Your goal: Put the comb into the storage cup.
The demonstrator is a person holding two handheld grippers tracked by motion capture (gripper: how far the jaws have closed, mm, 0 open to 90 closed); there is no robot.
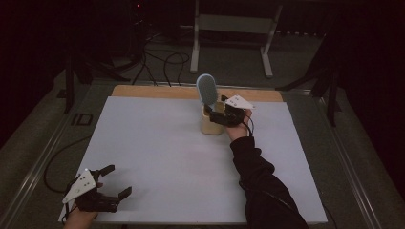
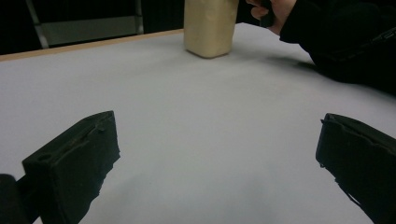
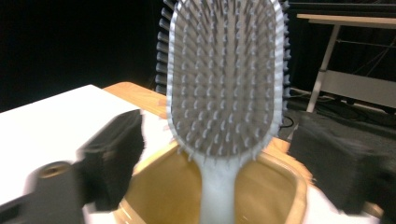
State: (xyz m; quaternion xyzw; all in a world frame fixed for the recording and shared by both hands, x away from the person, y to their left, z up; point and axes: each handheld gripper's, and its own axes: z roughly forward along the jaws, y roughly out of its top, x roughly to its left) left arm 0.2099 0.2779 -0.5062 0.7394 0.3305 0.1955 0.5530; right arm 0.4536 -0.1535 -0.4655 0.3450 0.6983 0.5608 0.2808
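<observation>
Jaws of the right gripper (image 3: 219, 163) stand spread either side of the brush (image 3: 226, 79), upright in the cup (image 1: 210, 123); left gripper (image 1: 114, 181), well apart from the cup, gapes too.

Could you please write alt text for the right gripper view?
A hairbrush stands handle-down in a tan cup, bristles facing the camera. The right claw is open, its black jaws either side of the handle, not touching it.

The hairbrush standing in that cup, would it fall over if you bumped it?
Probably yes. The hairbrush stands handle-down in the tan cup, with its big head high above the rim, so it looks top-heavy. The right gripper has open jaws beside the handle, so nothing steadies it. A nudge might tip cup and all.
</observation>
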